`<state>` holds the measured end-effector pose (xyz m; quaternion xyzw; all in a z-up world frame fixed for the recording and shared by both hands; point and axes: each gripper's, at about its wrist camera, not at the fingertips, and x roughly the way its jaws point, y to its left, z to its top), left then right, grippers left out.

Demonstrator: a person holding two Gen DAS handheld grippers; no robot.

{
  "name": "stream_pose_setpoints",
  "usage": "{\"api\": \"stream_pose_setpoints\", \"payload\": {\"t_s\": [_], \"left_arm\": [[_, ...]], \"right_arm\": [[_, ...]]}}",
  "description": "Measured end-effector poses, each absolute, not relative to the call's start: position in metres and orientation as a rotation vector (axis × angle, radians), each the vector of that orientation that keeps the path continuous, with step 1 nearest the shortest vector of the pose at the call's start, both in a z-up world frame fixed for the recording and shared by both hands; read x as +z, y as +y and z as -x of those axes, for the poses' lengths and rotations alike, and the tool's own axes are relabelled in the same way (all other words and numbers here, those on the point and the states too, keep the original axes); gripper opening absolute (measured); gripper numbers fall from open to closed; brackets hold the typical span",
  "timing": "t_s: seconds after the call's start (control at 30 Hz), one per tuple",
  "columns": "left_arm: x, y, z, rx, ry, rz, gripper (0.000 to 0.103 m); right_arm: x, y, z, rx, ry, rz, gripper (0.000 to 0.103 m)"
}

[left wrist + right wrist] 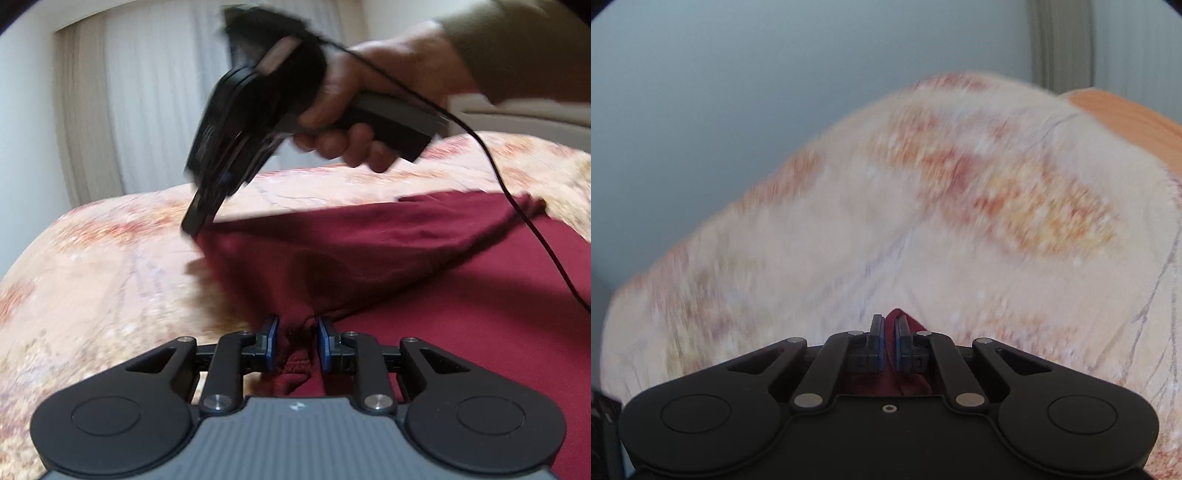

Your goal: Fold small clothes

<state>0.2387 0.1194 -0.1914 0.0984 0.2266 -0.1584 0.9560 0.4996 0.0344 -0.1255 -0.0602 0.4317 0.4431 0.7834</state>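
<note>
A dark red garment lies on a bed with a cream, orange-patterned cover. My left gripper is shut on a bunched edge of the garment near me. In the left wrist view my right gripper, held in a hand, pinches another corner of the garment and lifts it off the cover. In the right wrist view my right gripper is shut on a fold of the red garment, with the blurred bed cover beyond.
Pale curtains hang behind the bed. A black cable runs from the right gripper down across the garment. An orange surface shows past the bed's far right edge. A grey-blue wall is behind.
</note>
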Motion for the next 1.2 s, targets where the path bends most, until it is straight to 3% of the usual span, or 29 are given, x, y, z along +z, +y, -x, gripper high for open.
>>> {"api": "stream_pose_setpoints", "payload": {"t_s": [0.17,0.23,0.37,0.8,0.93,1.2], "left_arm": [[-0.194,0.123,-0.244,-0.295,0.493,-0.175,0.027],[-0.194,0.122,-0.243,-0.297,0.494,-0.183,0.027],[-0.196,0.118,-0.242,-0.301,0.496,-0.201,0.034],[-0.197,0.117,-0.243,-0.303,0.495,-0.208,0.041],[-0.197,0.116,-0.244,-0.302,0.497,-0.208,0.042],[-0.199,0.115,-0.246,-0.302,0.502,-0.209,0.044]], "right_arm": [[-0.147,0.035,-0.498,0.867,0.943,0.133,0.006],[-0.143,0.029,-0.499,0.842,0.925,0.083,0.018],[-0.123,0.0,-0.489,0.822,0.881,-0.04,0.021],[-0.086,-0.215,-0.383,0.483,0.764,-0.362,0.046],[-0.086,-0.287,-0.36,0.271,0.732,-0.415,0.048],[-0.149,-0.338,-0.347,0.094,0.905,-0.446,0.044]]}}
